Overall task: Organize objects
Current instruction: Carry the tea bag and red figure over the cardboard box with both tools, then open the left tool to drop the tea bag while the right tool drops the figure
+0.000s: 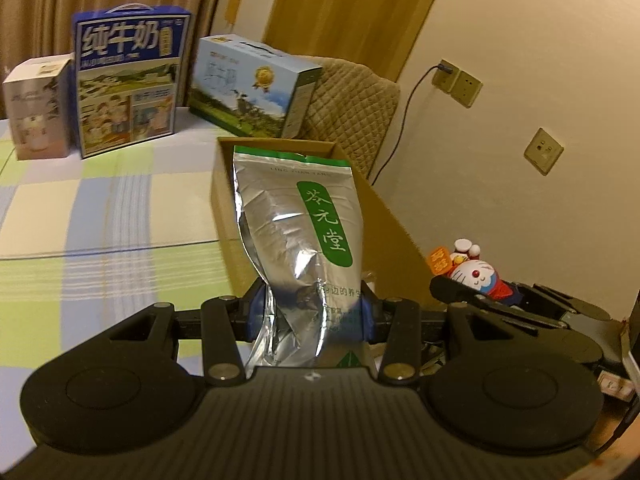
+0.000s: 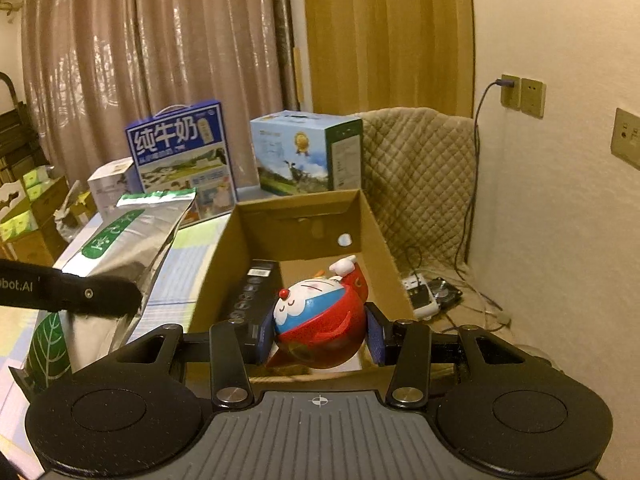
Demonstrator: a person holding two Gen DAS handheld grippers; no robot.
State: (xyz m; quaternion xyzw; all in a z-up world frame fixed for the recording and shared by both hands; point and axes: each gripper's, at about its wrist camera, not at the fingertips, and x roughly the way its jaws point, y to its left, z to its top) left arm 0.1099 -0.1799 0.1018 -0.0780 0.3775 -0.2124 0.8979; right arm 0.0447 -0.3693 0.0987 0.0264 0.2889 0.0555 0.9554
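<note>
Now mid-loading: left claw [image 1: 314, 314] clamps foil pouch [image 1: 292, 220] beside cardboard box [image 2: 304, 216]; right claw [image 2: 322, 334] grips toy figure [image 2: 320, 320] above box's near end. Next, probably: lower toy beside black carton [image 2: 250, 296], release.

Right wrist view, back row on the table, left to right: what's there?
Small white carton → tall blue milk carton with a carry handle → light-blue landscape-print carton → beige quilted cover.

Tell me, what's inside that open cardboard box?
In the cardboard box, a long black box lies along its left wall, beside bare cardboard floor. The toy held in the right tool hides the near part.
</note>
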